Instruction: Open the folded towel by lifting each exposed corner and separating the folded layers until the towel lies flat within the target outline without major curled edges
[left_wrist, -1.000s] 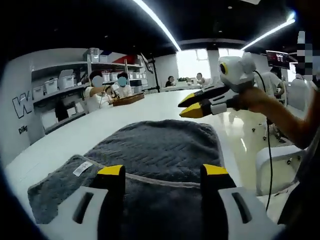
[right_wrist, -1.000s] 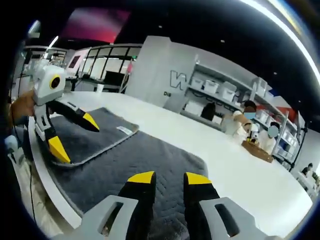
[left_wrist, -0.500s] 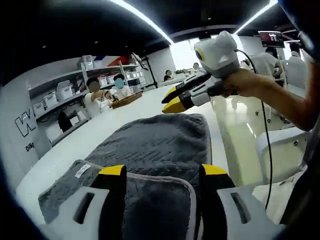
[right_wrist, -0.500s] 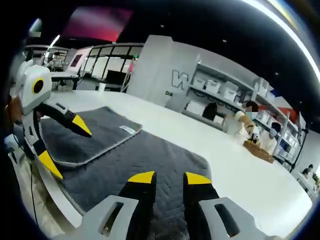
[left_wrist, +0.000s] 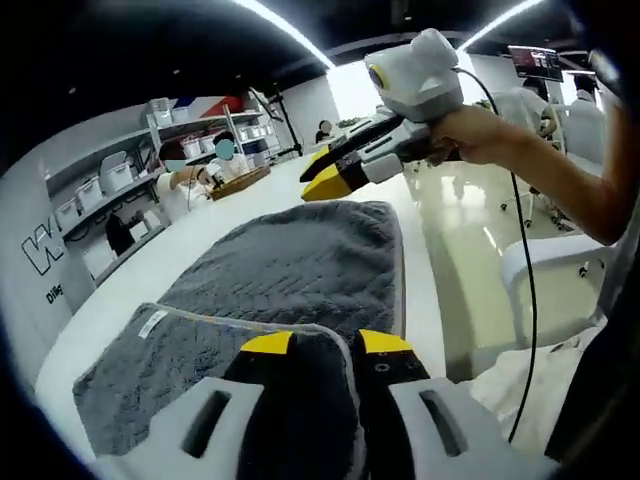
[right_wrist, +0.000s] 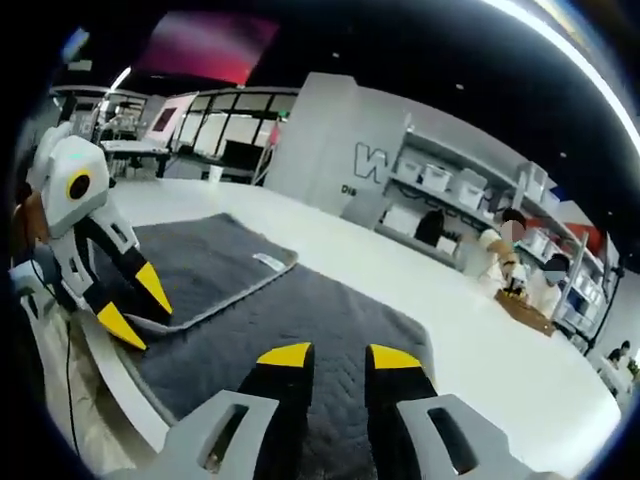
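A dark grey towel (left_wrist: 290, 260) lies on the white table (left_wrist: 120, 300), with one layer folded over it. That upper layer (left_wrist: 170, 360) carries a small white label (left_wrist: 152, 322). My left gripper (left_wrist: 326, 345) is shut on the upper layer's near corner, whose pale hem runs between the jaws. From the right gripper view, the left gripper (right_wrist: 137, 305) bites that corner of the fold (right_wrist: 200, 265) at the table's edge. My right gripper (right_wrist: 340, 357) hovers shut above the towel's single layer (right_wrist: 330, 320), holding nothing. It hangs in the air over the far end (left_wrist: 322, 178).
The table edge runs close along the towel's side, with a white chair (left_wrist: 540, 270) and glossy floor beyond. Seated people and a brown tray (left_wrist: 238, 183) are at the table's far end. Shelves with white bins (right_wrist: 430, 180) line the wall.
The left jaws have narrowed from wide apart to shut on the upper layer's corner. The right gripper still hovers above the towel's far end, jaws unchanged.
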